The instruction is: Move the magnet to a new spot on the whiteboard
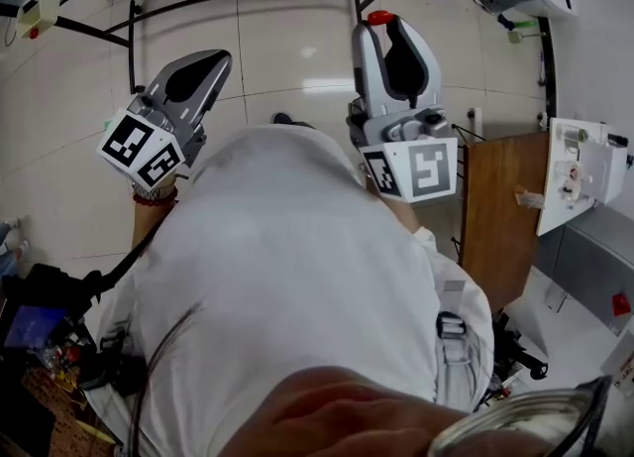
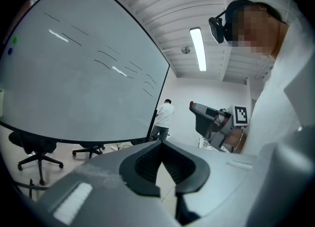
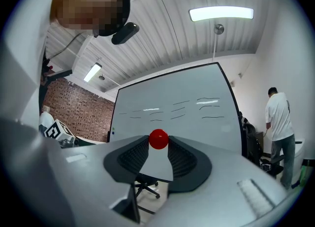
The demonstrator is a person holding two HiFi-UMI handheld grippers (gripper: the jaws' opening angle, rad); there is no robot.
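Narrowly parted, right gripper [image 3: 158, 145] jaws, pinching red magnet [image 3: 158, 138]

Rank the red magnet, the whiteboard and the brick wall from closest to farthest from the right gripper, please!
1. Red magnet, pinched at the right gripper jaw tips.
2. Whiteboard, straight ahead.
3. Brick wall, behind the board's left edge.

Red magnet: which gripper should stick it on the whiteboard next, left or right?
Right, probably. The right gripper pinches the red magnet at its jaw tips and points straight at the whiteboard. The left gripper is shut with nothing in it.
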